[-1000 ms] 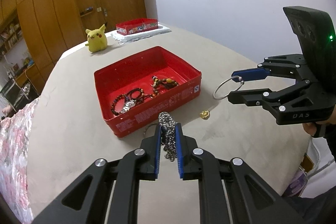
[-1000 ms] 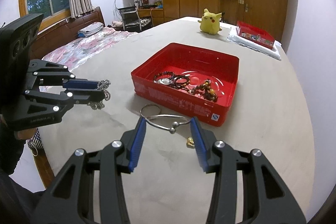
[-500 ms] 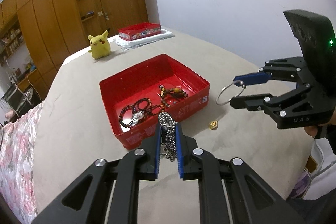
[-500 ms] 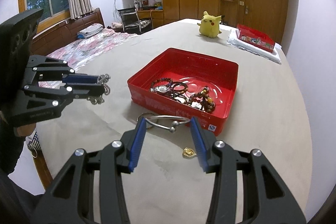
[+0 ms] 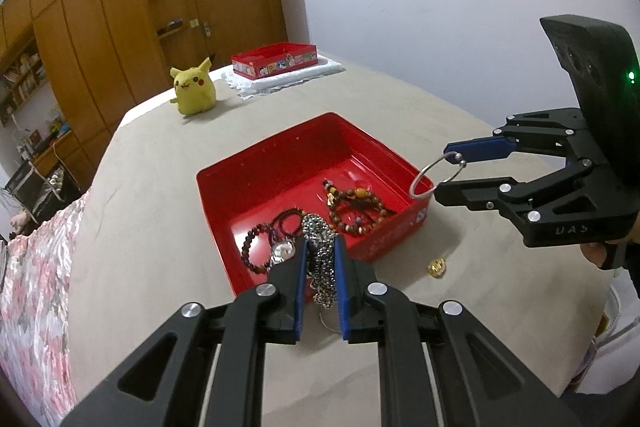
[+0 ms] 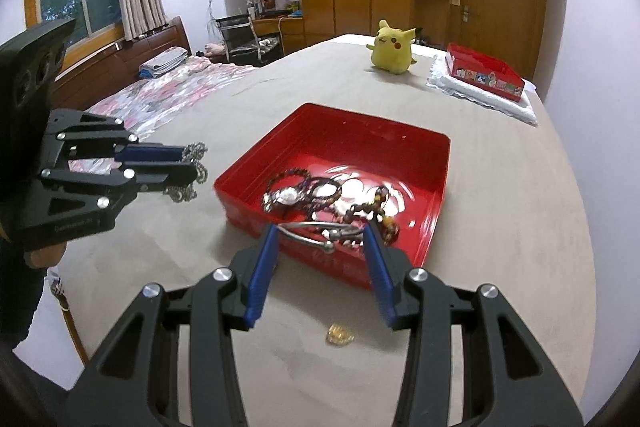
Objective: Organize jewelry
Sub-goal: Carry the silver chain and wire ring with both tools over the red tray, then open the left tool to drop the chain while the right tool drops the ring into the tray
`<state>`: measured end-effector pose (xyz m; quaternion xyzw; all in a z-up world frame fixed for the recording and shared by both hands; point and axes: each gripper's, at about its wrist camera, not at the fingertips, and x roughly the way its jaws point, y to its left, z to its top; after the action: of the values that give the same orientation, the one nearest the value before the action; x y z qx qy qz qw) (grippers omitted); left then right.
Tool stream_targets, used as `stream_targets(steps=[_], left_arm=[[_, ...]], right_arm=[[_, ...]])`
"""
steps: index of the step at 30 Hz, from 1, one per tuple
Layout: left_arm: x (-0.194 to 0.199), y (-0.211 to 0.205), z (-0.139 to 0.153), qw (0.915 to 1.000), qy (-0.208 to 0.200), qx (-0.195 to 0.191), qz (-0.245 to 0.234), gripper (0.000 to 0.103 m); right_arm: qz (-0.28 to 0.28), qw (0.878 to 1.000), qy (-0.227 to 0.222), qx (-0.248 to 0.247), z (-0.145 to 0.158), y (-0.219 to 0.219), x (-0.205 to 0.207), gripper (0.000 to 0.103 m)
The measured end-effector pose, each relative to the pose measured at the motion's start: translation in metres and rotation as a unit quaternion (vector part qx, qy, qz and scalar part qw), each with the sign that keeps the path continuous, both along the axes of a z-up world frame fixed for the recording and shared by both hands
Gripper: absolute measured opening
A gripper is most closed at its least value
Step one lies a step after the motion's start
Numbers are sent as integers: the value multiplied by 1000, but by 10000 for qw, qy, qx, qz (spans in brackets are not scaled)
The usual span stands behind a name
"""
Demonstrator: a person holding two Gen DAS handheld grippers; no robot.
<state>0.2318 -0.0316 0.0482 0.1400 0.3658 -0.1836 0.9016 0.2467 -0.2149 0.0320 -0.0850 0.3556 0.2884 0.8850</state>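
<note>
Both hand-held grippers have carried their loads from short of the shallow red metal tray (image 5: 404, 163) to its near rim. The left hand-held gripper (image 5: 320, 259) is clamped on a silver chain necklace (image 5: 320, 247). The right hand-held gripper (image 6: 322, 247) pinches a thin silver wire bangle (image 6: 316, 227). Release likely comes next. A small gold trinket (image 6: 339, 334) remains on the bed beside the tray.

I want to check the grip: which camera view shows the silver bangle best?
The left wrist view: the silver bangle shows as a full ring in the right gripper. The right wrist view shows it edge-on.
</note>
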Motion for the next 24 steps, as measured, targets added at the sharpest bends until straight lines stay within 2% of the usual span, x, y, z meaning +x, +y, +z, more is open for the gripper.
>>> stream_targets(steps=[5,14,24], left_arm=[[27,-1,-5,9999,101,-35,15,13],[82,-4,-28,9990,428,-139,32,13],[124,-6,-78,9951,959,-198,124,13]], right_arm=[[-92,9999,111,-35,-8,5,29,42],[-214,9981,543,-215,-49,18,90,42],[-207,9939,843,-682,-93,36,130,43]])
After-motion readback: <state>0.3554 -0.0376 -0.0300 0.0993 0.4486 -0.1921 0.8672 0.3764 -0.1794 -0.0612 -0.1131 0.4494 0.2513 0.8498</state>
